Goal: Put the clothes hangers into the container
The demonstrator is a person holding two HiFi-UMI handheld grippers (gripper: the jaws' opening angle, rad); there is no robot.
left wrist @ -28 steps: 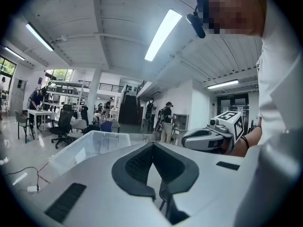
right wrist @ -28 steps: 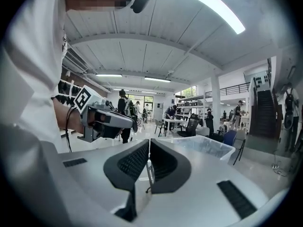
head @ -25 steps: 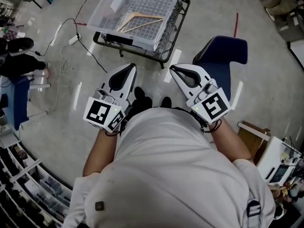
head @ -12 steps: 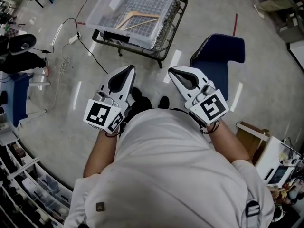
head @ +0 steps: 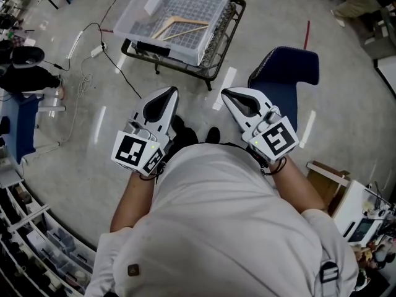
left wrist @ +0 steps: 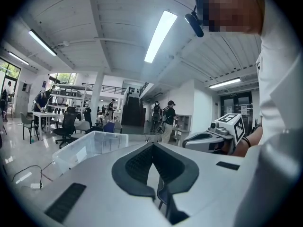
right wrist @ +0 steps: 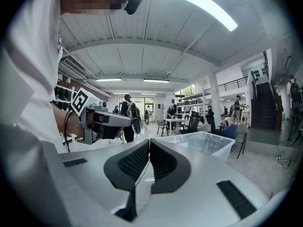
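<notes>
Both pairs of jaws stand pressed together with nothing between the pads: the left gripper (left wrist: 152, 144) and the right gripper (right wrist: 149, 141) are held side by side at the person's waist, pointing nearly level across the hall and touching no part of the task.

The task's thing lies well ahead of the grippers. A wooden hanger (head: 180, 27) rests flat on the bottom of the clear plastic container (head: 130, 23), which sits on a black wire rack (head: 226, 33) on the polished floor. A blue chair (head: 284, 70) stands to the right of the rack, near the right gripper but apart from it.

Judged by its look, the hanger is light and stiff and will not bend in a grip. Its smooth finished wood could slide between narrow pads, and its long arms would swing if it were pinched near one end. The safest hold is probably across one sloping arm close to the neck, where the weight balances, and not on the thin hook, which cannot be made out here.

The count: two grippers, one container, one rack, one chair. One triangular hanger outline is plain; a second pale bar crossing it may be its lower rail or another hanger, and the view is too small to say which. No hanger shows outside the container in any view.
</notes>
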